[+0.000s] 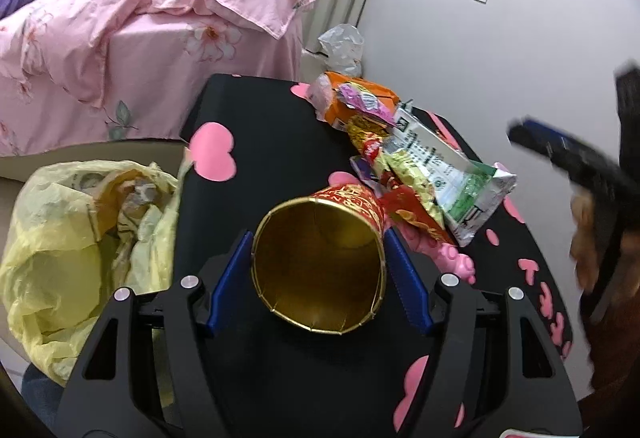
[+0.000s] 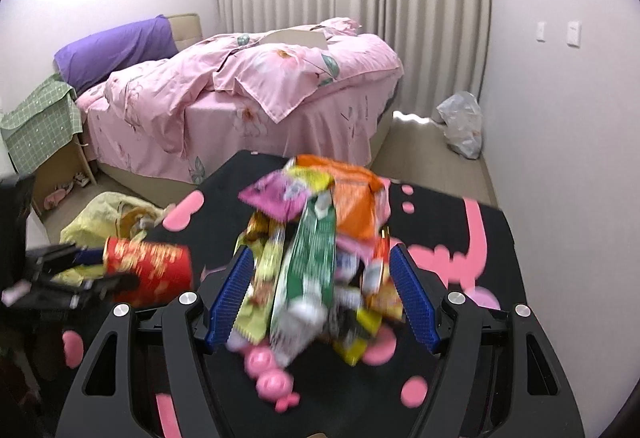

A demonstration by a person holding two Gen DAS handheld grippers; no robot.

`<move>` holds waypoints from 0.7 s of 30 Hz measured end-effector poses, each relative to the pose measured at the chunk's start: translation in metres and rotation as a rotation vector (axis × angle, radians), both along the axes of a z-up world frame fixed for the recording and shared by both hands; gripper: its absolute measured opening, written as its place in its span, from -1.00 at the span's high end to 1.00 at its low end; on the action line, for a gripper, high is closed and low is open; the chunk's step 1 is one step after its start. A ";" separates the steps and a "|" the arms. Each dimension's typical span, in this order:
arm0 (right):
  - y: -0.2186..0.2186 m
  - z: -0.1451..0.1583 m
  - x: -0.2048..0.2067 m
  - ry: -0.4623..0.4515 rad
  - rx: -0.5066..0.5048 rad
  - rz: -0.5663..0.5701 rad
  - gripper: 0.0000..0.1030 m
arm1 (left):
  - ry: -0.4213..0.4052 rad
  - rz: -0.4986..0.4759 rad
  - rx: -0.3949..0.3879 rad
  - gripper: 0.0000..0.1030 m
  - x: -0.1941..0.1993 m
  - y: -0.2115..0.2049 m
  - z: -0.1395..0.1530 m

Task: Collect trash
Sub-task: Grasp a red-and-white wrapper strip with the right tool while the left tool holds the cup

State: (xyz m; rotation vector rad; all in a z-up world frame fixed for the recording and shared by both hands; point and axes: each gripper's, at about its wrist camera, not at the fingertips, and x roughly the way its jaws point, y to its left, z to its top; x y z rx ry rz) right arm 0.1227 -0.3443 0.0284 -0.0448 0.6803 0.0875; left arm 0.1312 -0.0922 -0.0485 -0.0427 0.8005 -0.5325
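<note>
Gold-lined paper cup [image 1: 320, 262], empty, between jaws

I'm looking at a cup [image 1: 320, 262] showing gold inside and red with gold print outside — the table [image 1: 260, 141] is wearing black with pink hearts. The wrappers [image 2: 316, 258] are showing orange, green, yellow, magenta; my trash bag [image 1: 68, 238] is glowing pale yellow.

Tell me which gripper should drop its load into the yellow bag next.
Left. The left gripper already holds the red cup, and the yellow bag sits open just to its left. The right gripper is only open around the wrapper pile.
</note>
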 end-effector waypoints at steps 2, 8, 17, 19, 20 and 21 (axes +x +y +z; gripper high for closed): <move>0.000 -0.001 0.023 0.042 0.006 0.015 -0.31 | -0.009 0.011 0.011 -0.23 -0.001 0.002 -0.001; -0.005 -0.027 0.097 0.245 0.090 0.060 -0.26 | 0.004 0.007 -0.014 -0.23 -0.001 0.006 -0.005; 0.000 -0.069 0.131 0.469 0.067 0.136 0.27 | 0.029 -0.012 -0.031 -0.26 -0.005 0.006 -0.013; 0.000 -0.067 0.120 0.457 0.061 0.149 0.46 | 0.031 -0.011 -0.036 -0.26 -0.004 0.006 -0.013; -0.001 -0.066 0.114 0.449 0.066 0.156 0.52 | 0.032 -0.009 -0.038 -0.26 -0.005 0.007 -0.013; -0.001 -0.064 0.104 0.444 0.071 0.168 0.52 | 0.033 -0.006 -0.041 -0.26 -0.004 0.007 -0.013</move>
